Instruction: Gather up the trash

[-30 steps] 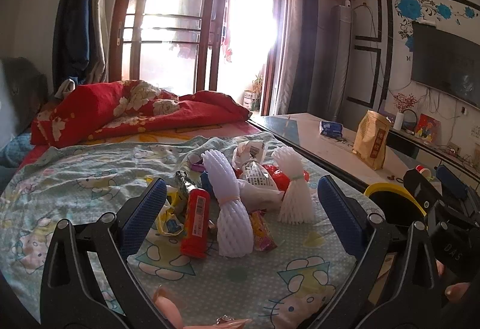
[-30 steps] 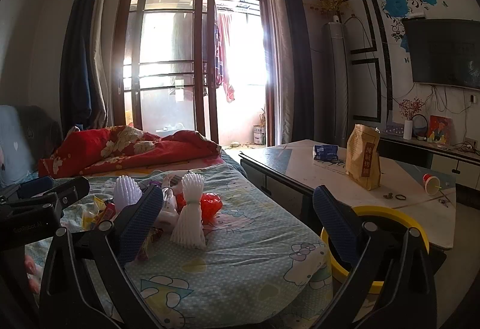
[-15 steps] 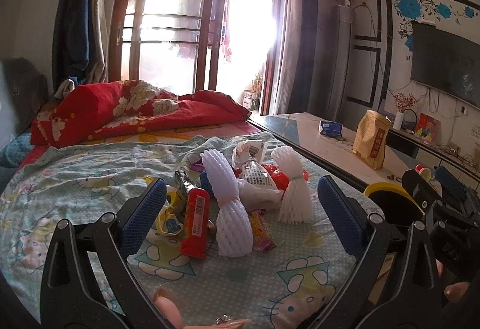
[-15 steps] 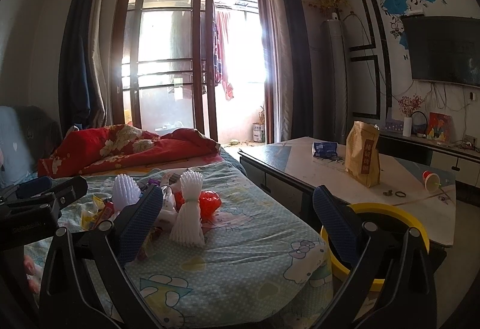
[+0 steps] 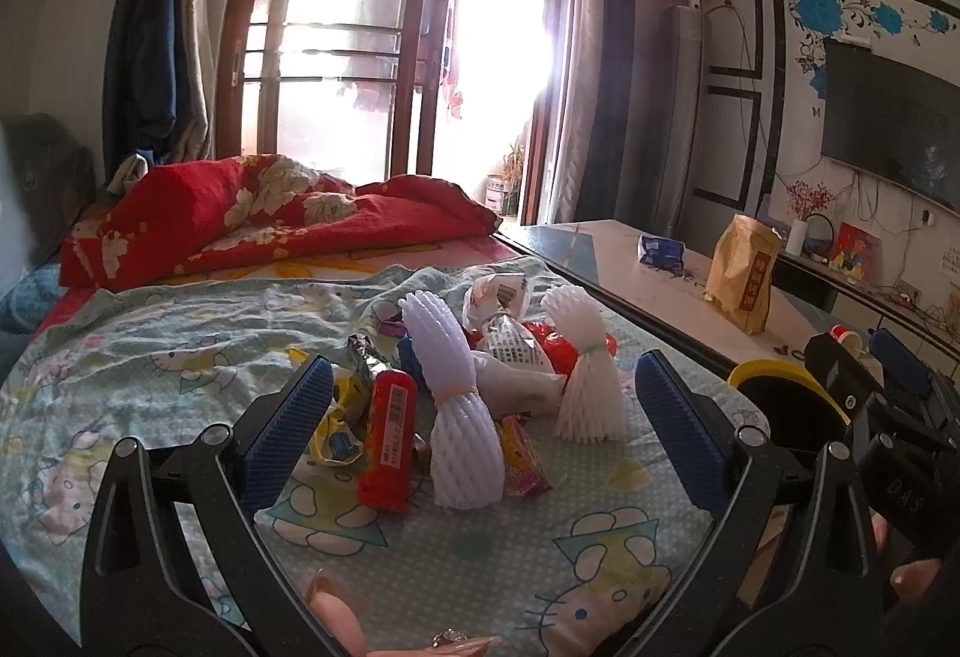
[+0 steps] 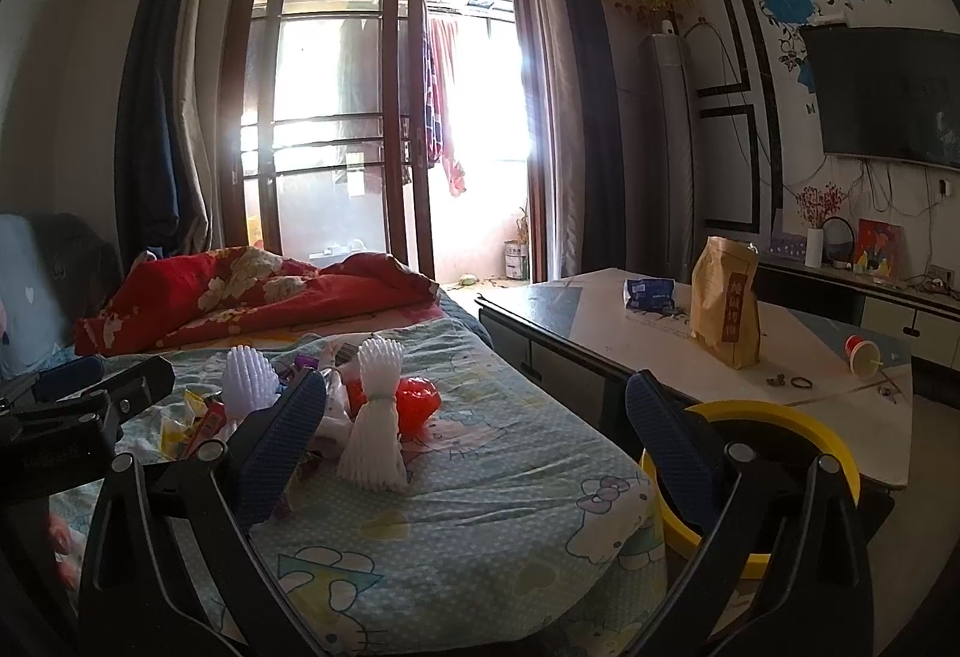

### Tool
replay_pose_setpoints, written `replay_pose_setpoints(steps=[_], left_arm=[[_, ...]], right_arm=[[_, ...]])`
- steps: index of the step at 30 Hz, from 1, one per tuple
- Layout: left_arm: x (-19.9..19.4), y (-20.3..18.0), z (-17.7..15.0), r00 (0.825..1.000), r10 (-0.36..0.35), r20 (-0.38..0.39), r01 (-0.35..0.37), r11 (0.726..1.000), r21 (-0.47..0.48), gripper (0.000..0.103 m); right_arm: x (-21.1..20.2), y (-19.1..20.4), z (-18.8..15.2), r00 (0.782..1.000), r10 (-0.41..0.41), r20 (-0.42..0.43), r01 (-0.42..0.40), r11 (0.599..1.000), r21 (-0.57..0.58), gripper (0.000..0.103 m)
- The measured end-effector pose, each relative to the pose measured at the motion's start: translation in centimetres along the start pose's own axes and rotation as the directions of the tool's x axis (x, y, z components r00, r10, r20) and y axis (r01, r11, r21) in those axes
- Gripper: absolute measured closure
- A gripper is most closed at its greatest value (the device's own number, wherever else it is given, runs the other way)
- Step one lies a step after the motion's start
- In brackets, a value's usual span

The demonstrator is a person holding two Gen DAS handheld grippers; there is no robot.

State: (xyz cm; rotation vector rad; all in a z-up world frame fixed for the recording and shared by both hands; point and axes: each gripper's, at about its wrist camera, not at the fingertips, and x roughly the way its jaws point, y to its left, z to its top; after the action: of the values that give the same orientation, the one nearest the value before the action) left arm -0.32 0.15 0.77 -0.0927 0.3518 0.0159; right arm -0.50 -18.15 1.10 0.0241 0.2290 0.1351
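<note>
Trash lies heaped on the bed at twelve o'clock of the left hand-held gripper, both grippers spread and empty, yellow bin waiting at three o'clock for drops.

— What do we see on our left black two-finger gripper?
— Ribbed blue pads, silver screws behind them.
— And our right black two-finger gripper?
— Same blue pads, same screws, black frames.

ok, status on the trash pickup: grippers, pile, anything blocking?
Left gripper open, empty, facing trash pile on bed. Right gripper open, empty. Yellow bin beside bed. Nothing in the way.
</note>
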Motion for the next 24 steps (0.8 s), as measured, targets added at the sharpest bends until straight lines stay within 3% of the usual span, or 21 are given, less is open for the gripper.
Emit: replay_pose_setpoints(steps=[12,24], left_arm=[[1.0,0.0,0.2,1.000,-0.006,-0.014,0.006,1.000,-0.007,0.010],[4.8,2.1,3.1,0.998,0.035,-0.047,-0.039,0.995,-0.097,0.011]], right_arm=[[0.7,-0.3,0.0,0.999,0.016,-0.031,-0.016,1.000,0.018,0.006],[4.1,-0.2,1.4,0.995,0.051,-0.083,-0.051,0.999,0.003,0.006]])
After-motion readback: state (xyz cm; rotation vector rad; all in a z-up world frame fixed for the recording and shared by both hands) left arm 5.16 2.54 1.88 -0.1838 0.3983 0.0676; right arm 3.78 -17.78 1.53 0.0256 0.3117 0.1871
